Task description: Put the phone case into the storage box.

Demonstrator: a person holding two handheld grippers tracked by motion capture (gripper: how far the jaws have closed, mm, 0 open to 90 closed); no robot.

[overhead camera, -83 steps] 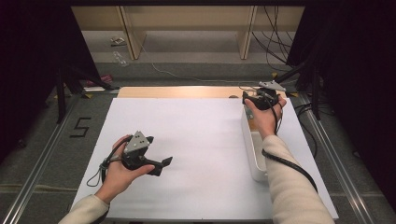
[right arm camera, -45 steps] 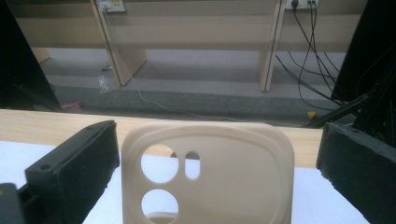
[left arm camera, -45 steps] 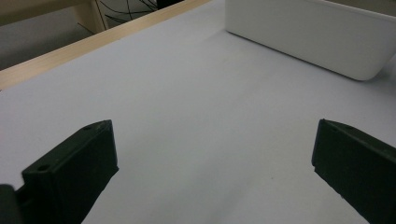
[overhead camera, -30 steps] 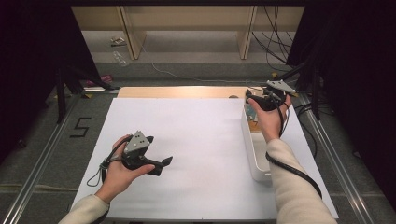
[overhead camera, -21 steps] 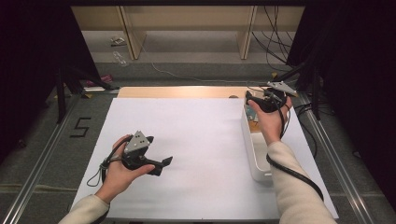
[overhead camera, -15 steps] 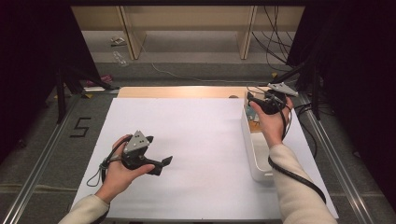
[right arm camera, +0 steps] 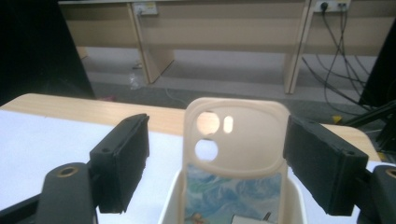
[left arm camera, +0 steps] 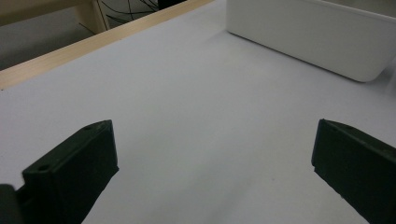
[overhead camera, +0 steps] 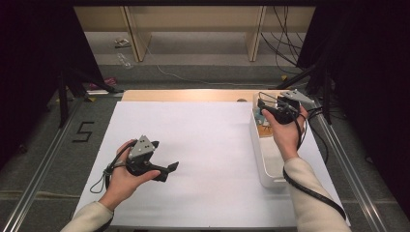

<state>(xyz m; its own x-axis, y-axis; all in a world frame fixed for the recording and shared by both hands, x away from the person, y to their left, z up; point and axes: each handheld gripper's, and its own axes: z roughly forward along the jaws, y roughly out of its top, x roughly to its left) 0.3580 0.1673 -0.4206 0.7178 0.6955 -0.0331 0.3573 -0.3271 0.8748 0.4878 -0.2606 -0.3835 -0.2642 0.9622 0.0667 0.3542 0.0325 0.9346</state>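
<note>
On the high view the right gripper (overhead camera: 263, 107) sits at about two o'clock on the white table sheet (overhead camera: 203, 145), held in the person's right hand (overhead camera: 286, 129) over the far end of a long white bin (overhead camera: 263, 159) that runs along the sheet's right edge. In the right gripper view a cream phone case (right arm camera: 236, 140) stands upright in that end of the bin, its camera cut-outs at the top and a blue picture card showing behind its lower part. The case rises between the two black jaws: the one at three o'clock lies right against its edge, though whether it actually touches I cannot tell, while the one at nine o'clock stands off with a clear gap, so the case is between them and not yet pinched. These jaws have just been closing in on it. The left gripper (overhead camera: 167, 170) rests at about eight o'clock on the sheet, held in the left hand (overhead camera: 123, 176), its tips pointing toward three o'clock. In the left gripper view its jaws stand wide apart with nothing but bare sheet between them, and the bin's rounded corner lies off at one o'clock, well apart. A pale wooden table edge (overhead camera: 183, 95) borders the sheet at twelve o'clock.
</note>
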